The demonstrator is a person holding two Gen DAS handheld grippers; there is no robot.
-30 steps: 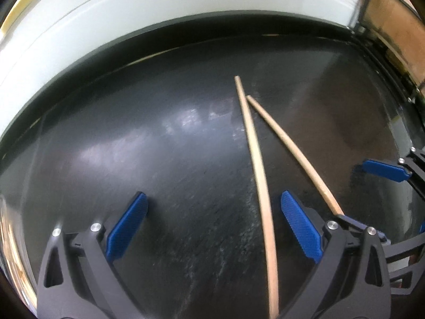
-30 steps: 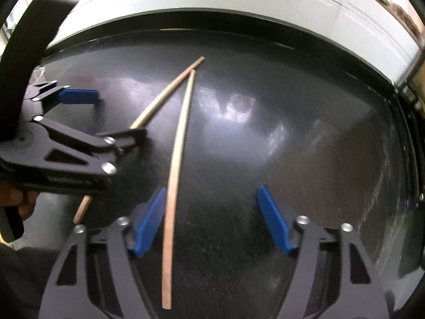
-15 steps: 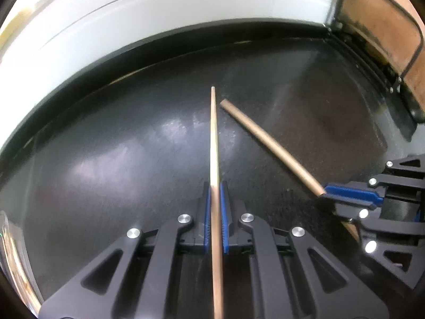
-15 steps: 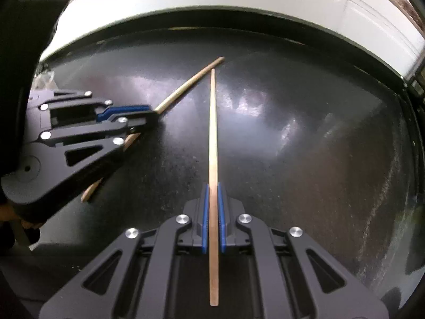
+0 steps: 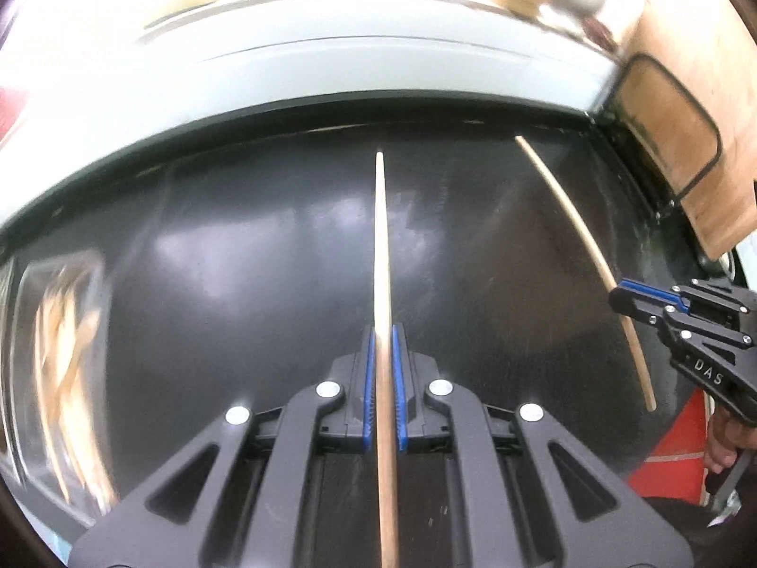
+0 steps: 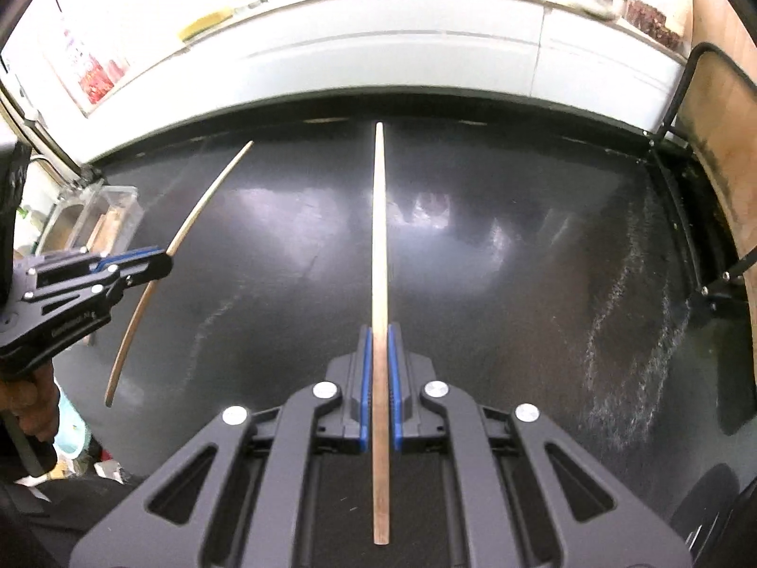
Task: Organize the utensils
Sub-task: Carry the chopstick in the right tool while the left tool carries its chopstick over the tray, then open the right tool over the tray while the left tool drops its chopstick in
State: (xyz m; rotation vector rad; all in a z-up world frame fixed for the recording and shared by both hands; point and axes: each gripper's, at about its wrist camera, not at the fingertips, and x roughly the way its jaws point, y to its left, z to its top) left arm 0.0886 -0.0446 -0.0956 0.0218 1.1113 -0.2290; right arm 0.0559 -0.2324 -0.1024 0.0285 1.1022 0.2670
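Two wooden chopsticks are held above a black countertop (image 5: 236, 284). My left gripper (image 5: 383, 345) is shut on one chopstick (image 5: 381, 236), which points straight ahead. My right gripper (image 6: 376, 345) is shut on the other chopstick (image 6: 378, 217), also pointing ahead. In the left wrist view the right gripper (image 5: 629, 296) shows at the right edge, holding its chopstick (image 5: 567, 217). In the right wrist view the left gripper (image 6: 151, 260) shows at the left, holding its chopstick (image 6: 203, 203). The two chopsticks are apart, roughly side by side.
A clear container (image 6: 101, 217) with wooden utensils stands at the counter's left end; it also shows blurred in the left wrist view (image 5: 61, 369). A white ledge (image 6: 378, 61) runs along the back. A wooden board in a black wire rack (image 6: 709, 109) stands at the right.
Both grippers closed on the chopsticks, lifted them off the counter and moved apart. The chopstick tips, once crossed close together, are now well separated.
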